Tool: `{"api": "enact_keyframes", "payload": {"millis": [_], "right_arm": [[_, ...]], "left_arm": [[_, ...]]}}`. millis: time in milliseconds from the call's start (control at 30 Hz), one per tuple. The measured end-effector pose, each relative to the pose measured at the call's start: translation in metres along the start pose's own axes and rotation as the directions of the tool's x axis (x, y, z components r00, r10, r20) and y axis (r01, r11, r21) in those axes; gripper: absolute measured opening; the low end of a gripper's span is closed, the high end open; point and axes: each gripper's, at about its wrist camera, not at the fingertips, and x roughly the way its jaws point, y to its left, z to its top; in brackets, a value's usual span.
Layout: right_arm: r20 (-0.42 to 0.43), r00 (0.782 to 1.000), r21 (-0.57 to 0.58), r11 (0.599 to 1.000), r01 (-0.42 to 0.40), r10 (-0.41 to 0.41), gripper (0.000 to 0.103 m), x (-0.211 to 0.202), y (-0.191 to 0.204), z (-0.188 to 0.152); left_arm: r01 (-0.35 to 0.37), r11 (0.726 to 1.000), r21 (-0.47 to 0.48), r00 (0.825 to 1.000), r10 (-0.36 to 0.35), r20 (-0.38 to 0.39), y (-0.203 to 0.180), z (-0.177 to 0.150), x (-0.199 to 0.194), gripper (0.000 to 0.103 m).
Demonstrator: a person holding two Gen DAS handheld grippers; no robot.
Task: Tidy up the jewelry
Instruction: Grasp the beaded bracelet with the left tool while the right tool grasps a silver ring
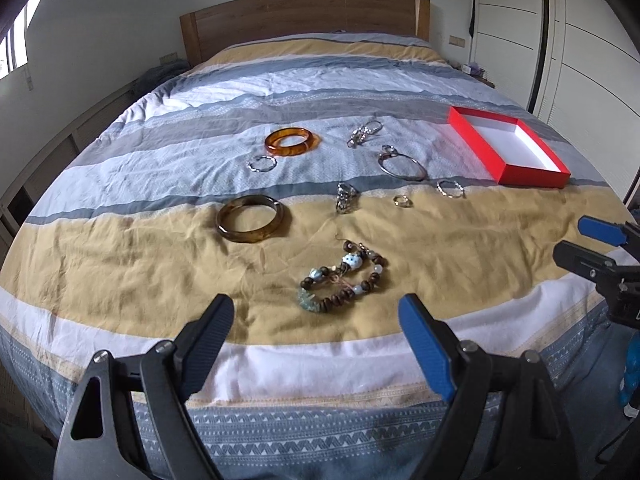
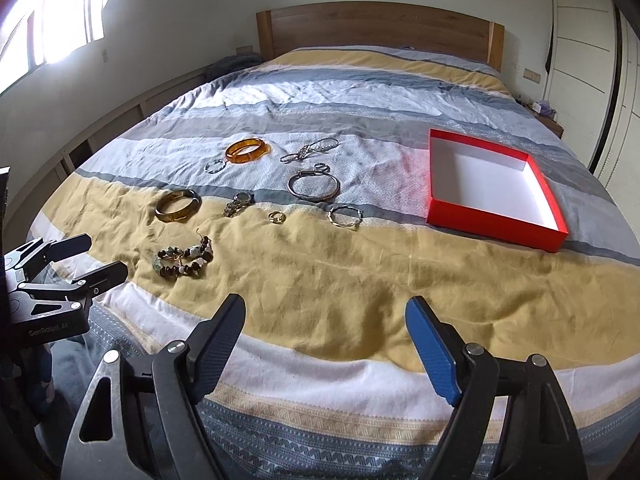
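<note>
Both jaws apart and empty, beaded bracelet just beyond left gripper.

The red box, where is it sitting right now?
The red box sits open on the bed's right side, right of the scattered jewelry; nearest is a twisted silver bangle.

A wrinkled matt cotton-like bedspread covers the bed, below a smooth wooden headboard. On the bedspread, an orange bangle and a brown bangle look glossy and translucent, like resin or glass. A thin bangle and 2 twisted rings shine like metal. A beaded bracelet mixes dull wood-like beads with glazed pale ones. The red box is matt cardboard, white inside.
</note>
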Motion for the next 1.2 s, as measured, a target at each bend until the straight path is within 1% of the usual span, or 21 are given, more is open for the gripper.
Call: {"api": "enact_keyframes", "payload": {"millis": [133, 300, 400, 533, 600, 633, 667, 700, 733, 767, 800, 833, 900, 933, 1000, 1067, 1200], "right_arm": [[-0.027, 1.0, 0.003, 1.0, -0.016, 0.016, 0.081, 0.021, 0.001, 0.006], [-0.053, 0.998, 0.004, 1.0, -0.024, 0.025, 0.08, 0.043, -0.002, 0.012], [-0.063, 0.998, 0.002, 0.999, -0.032, 0.032, 0.08, 0.053, -0.004, 0.015], [-0.078, 0.996, -0.008, 0.999, -0.052, 0.051, 0.079, 0.067, -0.001, 0.02], [-0.087, 0.994, -0.02, 0.997, -0.069, 0.067, 0.078, 0.075, 0.002, 0.022], [-0.092, 0.993, -0.027, 0.996, -0.08, 0.077, 0.076, 0.079, 0.004, 0.023], [-0.097, 0.991, -0.034, 0.995, -0.092, 0.088, 0.074, 0.084, 0.006, 0.024], [-0.101, 0.99, -0.04, 0.994, -0.105, 0.1, 0.072, 0.088, 0.008, 0.026], [-0.104, 0.988, -0.044, 0.992, -0.117, 0.112, 0.07, 0.092, 0.01, 0.027], [-0.109, 0.986, -0.049, 0.99, -0.13, 0.124, 0.066, 0.097, 0.013, 0.029], [-0.113, 0.984, -0.054, 0.988, -0.145, 0.139, 0.062, 0.102, 0.015, 0.032], [-0.116, 0.981, -0.056, 0.985, -0.162, 0.154, 0.06, 0.107, 0.017, 0.034], [-0.121, 0.976, -0.065, 0.98, -0.188, 0.18, 0.054, 0.116, 0.022, 0.039], [-0.123, 0.974, -0.071, 0.978, -0.198, 0.189, 0.053, 0.121, 0.023, 0.042], [-0.129, 0.97, -0.077, 0.973, -0.216, 0.205, 0.047, 0.131, 0.026, 0.048], [-0.136, 0.967, -0.074, 0.971, -0.226, 0.215, 0.043, 0.142, 0.027, 0.053], [-0.141, 0.966, -0.068, 0.972, -0.227, 0.215, 0.041, 0.162, 0.027, 0.063]], "left_arm": [[0.05, 0.999, -0.012, 0.998, -0.051, -0.037, 0.006, 0.006, 0.024, 0.084], [0.097, 0.995, -0.002, 0.992, -0.097, -0.076, -0.001, 0.014, 0.053, 0.084], [0.106, 0.994, 0.003, 0.988, -0.105, -0.11, -0.005, 0.017, 0.073, 0.083], [0.099, 0.995, -0.006, 0.983, -0.099, -0.153, -0.005, 0.017, 0.097, 0.082], [0.095, 0.995, -0.025, 0.982, -0.097, -0.162, -0.001, 0.017, 0.103, 0.077], [0.091, 0.995, -0.035, 0.982, -0.095, -0.164, 0.001, 0.017, 0.106, 0.067], [0.084, 0.995, -0.045, 0.982, -0.09, -0.167, 0.004, 0.017, 0.108, 0.054], [0.075, 0.995, -0.058, 0.982, -0.084, -0.169, 0.007, 0.017, 0.11, 0.048], [0.07, 0.995, -0.074, 0.982, -0.081, -0.169, 0.011, 0.017, 0.111, 0.038], [0.067, 0.993, -0.092, 0.983, -0.082, -0.166, 0.015, 0.017, 0.111, 0.028], [0.064, 0.992, -0.112, 0.983, -0.082, -0.162, 0.02, 0.018, 0.112, 0.022], [0.06, 0.989, -0.133, 0.984, -0.081, -0.157, 0.025, 0.017, 0.111, 0.012], [0.067, 0.983, -0.173, 0.985, -0.092, -0.145, 0.032, 0.016, 0.11, 0.011], [0.064, 0.981, -0.184, 0.986, -0.09, -0.139, 0.034, 0.015, 0.109, 0.011], [0.06, 0.979, -0.194, 0.988, -0.086, -0.128, 0.035, 0.015, 0.107, 0.011], [0.055, 0.978, -0.201, 0.989, -0.081, -0.121, 0.036, 0.014, 0.107, 0.011], [0.063, 0.975, -0.215, 0.99, -0.089, -0.112, 0.038, 0.013, 0.107, 0.011]]}}
